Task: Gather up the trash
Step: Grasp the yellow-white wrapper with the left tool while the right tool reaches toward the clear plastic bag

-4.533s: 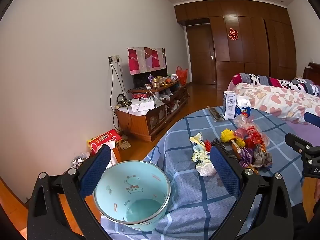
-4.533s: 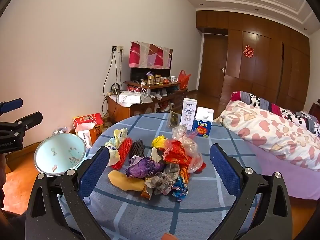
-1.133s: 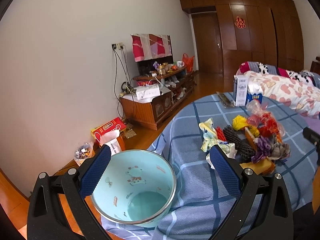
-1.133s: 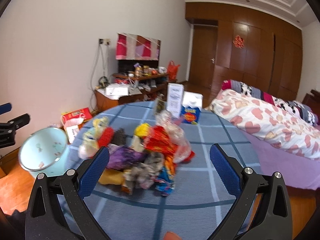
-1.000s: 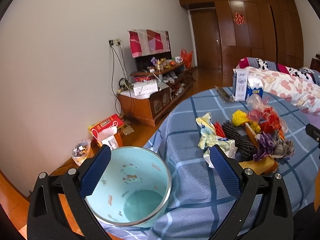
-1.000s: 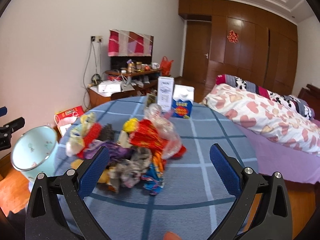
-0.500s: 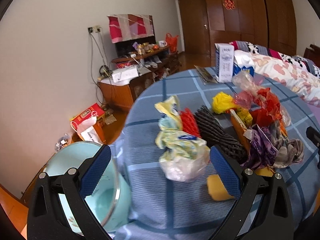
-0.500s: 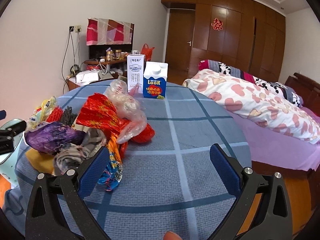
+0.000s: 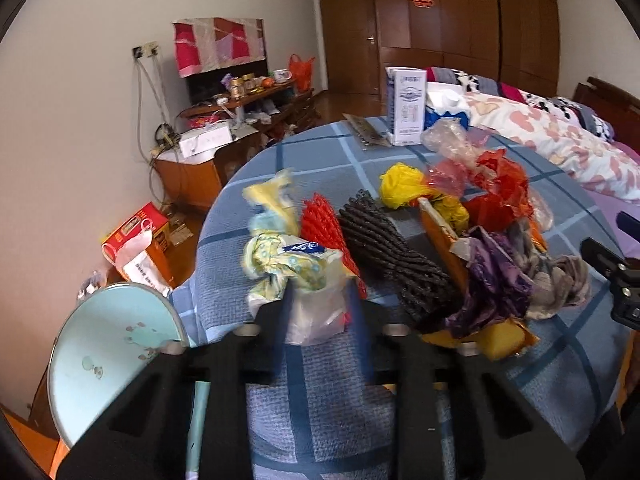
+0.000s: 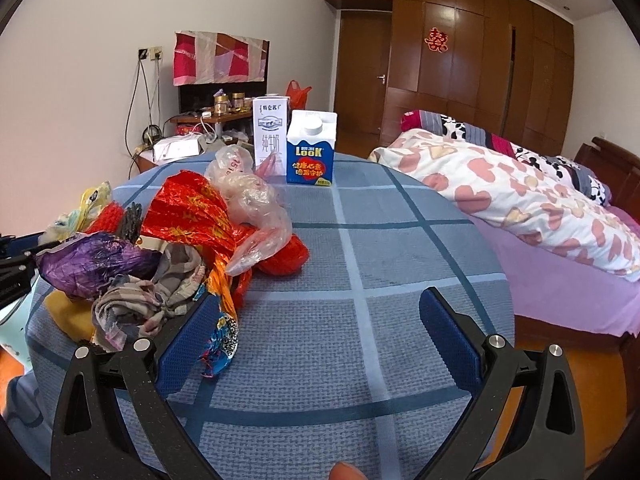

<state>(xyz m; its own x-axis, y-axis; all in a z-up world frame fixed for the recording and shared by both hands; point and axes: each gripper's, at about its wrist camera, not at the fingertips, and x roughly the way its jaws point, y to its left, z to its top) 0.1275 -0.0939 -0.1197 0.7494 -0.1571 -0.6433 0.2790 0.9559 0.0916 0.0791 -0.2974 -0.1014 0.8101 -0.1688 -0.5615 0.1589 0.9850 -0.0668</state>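
A pile of crumpled wrappers and bags (image 9: 460, 240) lies on the blue checked tablecloth (image 9: 320, 412). At its near left end sits a crumpled white and yellow plastic bag (image 9: 292, 264). My left gripper (image 9: 320, 304) is closing its jaws on this bag, and the blurred pads touch both of its sides. A light blue bin (image 9: 112, 356) stands below the table's edge on the left. In the right wrist view my right gripper (image 10: 320, 344) stands open low over the cloth. Its left finger (image 10: 188, 344) rests beside a foil wrapper (image 10: 220, 340) at the edge of the pile (image 10: 180, 232).
Two cartons (image 10: 310, 148) stand upright at the table's far side. A bed with a heart-print quilt (image 10: 520, 200) lies close on the right. A low wooden cabinet (image 9: 208, 152) and a red box (image 9: 136, 236) stand by the wall on the left.
The left gripper swung right from over the bin to the pile's near end, sank, and its jaws went from wide open to closed on the plastic bag. The right gripper dropped closer to the cloth.
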